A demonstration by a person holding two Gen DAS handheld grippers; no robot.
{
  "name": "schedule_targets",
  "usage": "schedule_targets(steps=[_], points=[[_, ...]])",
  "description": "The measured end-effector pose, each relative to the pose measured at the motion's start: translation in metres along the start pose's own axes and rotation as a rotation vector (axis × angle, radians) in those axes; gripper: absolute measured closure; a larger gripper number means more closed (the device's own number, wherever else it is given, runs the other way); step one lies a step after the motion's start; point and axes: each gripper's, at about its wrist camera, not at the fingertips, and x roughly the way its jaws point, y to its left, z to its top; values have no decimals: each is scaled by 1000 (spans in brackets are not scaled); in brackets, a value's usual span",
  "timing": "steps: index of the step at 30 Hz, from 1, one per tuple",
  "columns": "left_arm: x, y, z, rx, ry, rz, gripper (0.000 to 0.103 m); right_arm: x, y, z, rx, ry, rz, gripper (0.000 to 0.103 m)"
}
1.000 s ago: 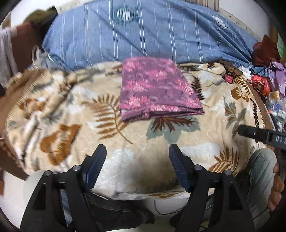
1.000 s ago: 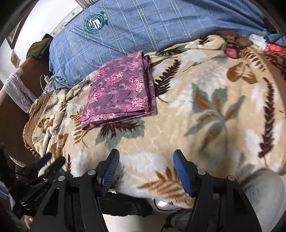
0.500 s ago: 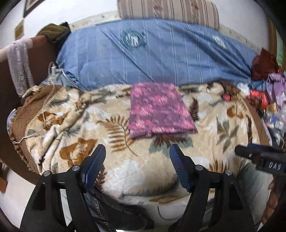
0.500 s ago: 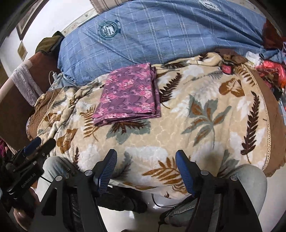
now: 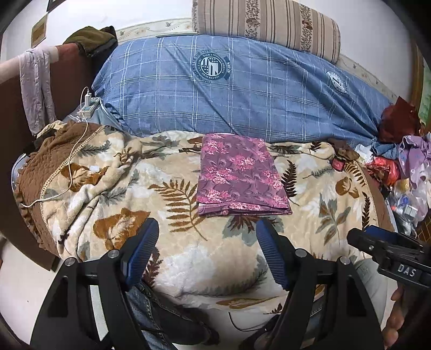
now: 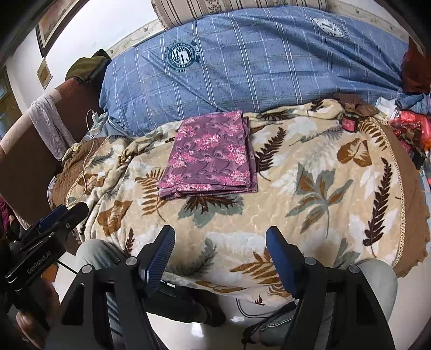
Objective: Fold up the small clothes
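A purple floral cloth (image 5: 239, 175) lies folded into a neat rectangle on the leaf-patterned blanket (image 5: 107, 193), close to the blue quilt; it also shows in the right wrist view (image 6: 210, 156). My left gripper (image 5: 207, 242) is open and empty, held back over the blanket's near edge, well short of the cloth. My right gripper (image 6: 219, 247) is open and empty, also near the front edge. Each gripper shows at the side of the other's view, the right one (image 5: 388, 253) and the left one (image 6: 48, 226).
A blue checked quilt (image 5: 242, 88) lies behind the cloth, with a striped bolster (image 5: 266, 24) above it. A charger cable (image 5: 78, 150) trails on the left. Loose clothes and clutter (image 5: 404, 161) pile at the right. The person's jeans-clad knees (image 6: 377, 280) are below the blanket edge.
Both grippers have pulled back and up from the bed, so the folded cloth looks farther away and more of the quilt and wall shows. The cloth has not moved.
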Motion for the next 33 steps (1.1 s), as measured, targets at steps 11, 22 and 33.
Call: schedule_targets(steps=[11,22,33], points=[[2,-7,1,31,38,-2,27,-21,11,6,-17,-43,-56,25],[1,-9,0,61,28,33,25,-19,14,6,-31,-41,-63,24],[-3,-12,-1,76,16,36,25,-23,18,4,-47,-55,-82,23]])
